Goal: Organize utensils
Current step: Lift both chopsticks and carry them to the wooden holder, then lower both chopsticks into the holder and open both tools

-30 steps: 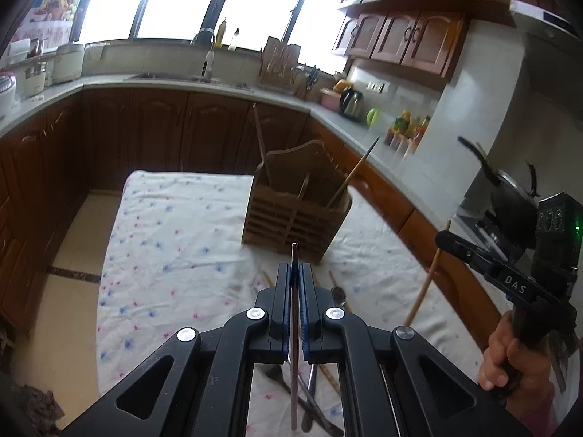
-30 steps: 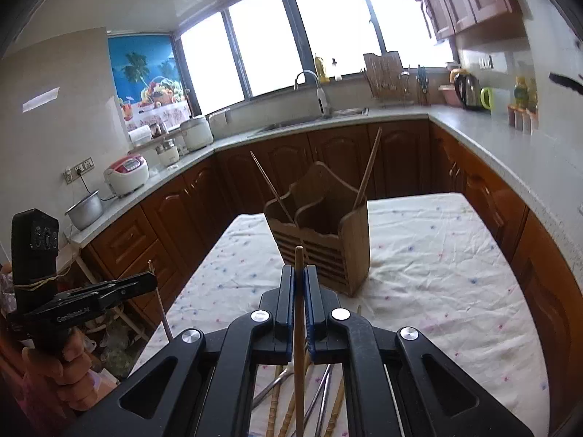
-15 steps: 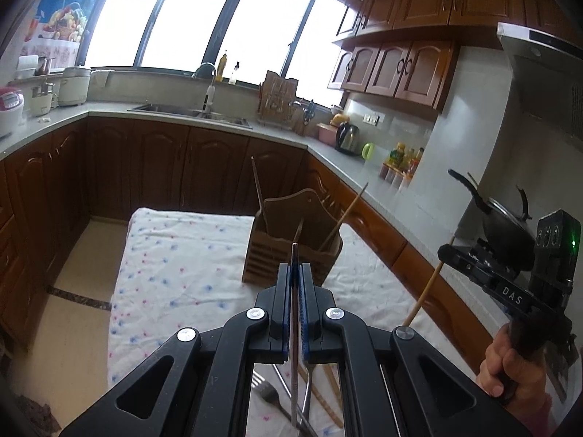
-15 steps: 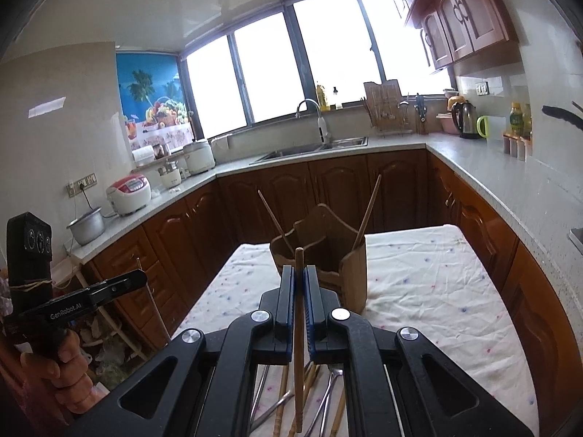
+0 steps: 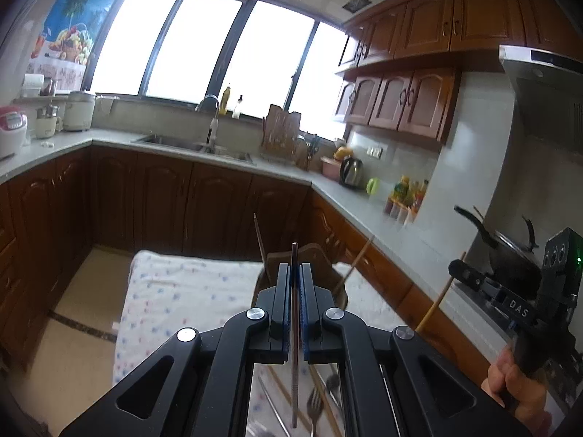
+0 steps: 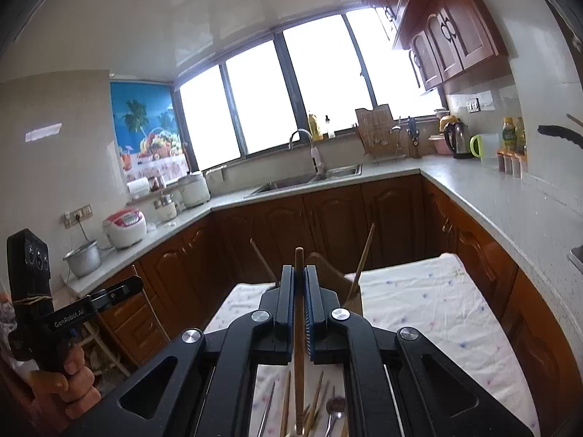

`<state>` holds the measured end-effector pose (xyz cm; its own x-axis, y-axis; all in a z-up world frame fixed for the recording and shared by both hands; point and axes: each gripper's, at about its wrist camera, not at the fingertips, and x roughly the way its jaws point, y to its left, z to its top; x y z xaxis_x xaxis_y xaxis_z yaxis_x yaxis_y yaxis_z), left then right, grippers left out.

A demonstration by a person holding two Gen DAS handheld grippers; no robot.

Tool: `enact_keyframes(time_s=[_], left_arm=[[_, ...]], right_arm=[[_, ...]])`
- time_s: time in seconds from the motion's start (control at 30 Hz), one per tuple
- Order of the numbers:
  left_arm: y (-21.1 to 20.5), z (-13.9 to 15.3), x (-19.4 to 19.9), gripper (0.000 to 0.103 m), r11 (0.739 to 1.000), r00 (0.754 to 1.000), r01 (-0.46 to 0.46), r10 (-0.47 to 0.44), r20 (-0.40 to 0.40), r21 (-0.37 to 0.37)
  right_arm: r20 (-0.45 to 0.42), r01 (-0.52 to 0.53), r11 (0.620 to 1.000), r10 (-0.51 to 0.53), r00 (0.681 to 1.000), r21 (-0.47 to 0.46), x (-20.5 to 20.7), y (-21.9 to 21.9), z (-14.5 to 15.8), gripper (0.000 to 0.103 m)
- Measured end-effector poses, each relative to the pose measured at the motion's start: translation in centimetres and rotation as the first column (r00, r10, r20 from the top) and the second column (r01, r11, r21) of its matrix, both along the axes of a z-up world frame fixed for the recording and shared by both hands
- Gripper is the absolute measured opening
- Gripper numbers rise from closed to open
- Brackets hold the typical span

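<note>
Gripping status: both tools were clamped on one utensil each.
Left gripper (image 5: 294, 280): jaws closed on a thin metal utensil (image 5: 294, 364), blue pads pressed against both its sides; seen again at lower left of the right wrist view (image 6: 135, 284).
Metal utensil position: upright at frame centre, its tip just above the fingertips, its lower end hanging below the jaws.
Right gripper (image 6: 299, 284): jaws closed on a wooden chopstick (image 6: 298, 346), held upright at frame centre; the same tool showed at right of the left wrist view (image 5: 455, 267).
Wooden holder (image 6: 328, 273): stood on the table beyond the fingertips, mostly hidden behind them, with two sticks leaning out of it.
Table (image 6: 419, 302): covered by a white dotted cloth, in the lower middle of both views.
Loose utensils: a fork (image 5: 315, 404), a spoon (image 6: 334, 409) and several chopsticks lay on the cloth at the bottom edge, under the gripper frames.
Hands: one hand (image 5: 513, 382) at lower right held the right tool's handle; another hand (image 6: 73, 382) at lower left held the left tool's handle.
</note>
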<state>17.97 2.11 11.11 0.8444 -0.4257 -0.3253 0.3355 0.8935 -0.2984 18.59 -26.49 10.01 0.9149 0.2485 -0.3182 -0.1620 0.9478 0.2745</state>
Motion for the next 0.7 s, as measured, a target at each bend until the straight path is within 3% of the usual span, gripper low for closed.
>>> enact_keyframes(time_s=[0.37, 0.7], left_arm=[[-1.5, 0.3, 6.6, 0.002, 0.998, 0.994, -0.057, 0.059, 0.095, -0.027], [-5.6, -2.3, 13.5, 0.002, 0.993, 0.982, -0.116, 0.120, 0.147, -0.038]], right_arm=[[0.110, 0.068, 0.997, -0.073, 0.991, 0.045, 4.7, -1.2, 2.8, 0.005], [0.175, 0.131, 0.990, -0.137, 0.975, 0.042, 9.4, -1.5, 2.8, 0.005]])
